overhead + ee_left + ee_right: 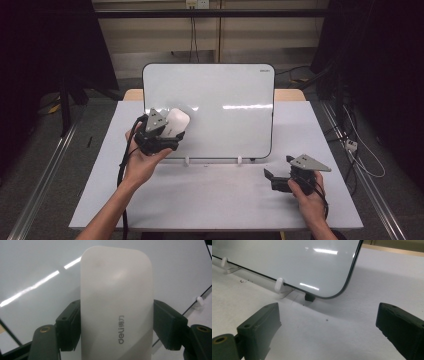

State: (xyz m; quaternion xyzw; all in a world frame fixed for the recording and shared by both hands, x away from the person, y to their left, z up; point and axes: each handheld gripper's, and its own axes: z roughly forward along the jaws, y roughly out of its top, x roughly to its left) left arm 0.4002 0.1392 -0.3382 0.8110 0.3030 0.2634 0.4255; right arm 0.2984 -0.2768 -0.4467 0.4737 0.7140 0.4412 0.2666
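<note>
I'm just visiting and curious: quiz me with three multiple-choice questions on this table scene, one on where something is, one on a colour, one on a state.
1. Where is the white eraser?
A. flat on the table
B. between the left gripper's jaws, in front of the whiteboard
C. in the right gripper

2. What colour is the table?
A. white
B. red
C. green

3. How are the right gripper's jaws?
A. shut on a pen
B. shut on the eraser
C. open, holding nothing

Answers: 1 B, both pads press its sides; 2 A, its bare top is white; 3 C, bare table shows between them.

White eraser (116,307), clamped, against whiteboard (225,90)
</note>
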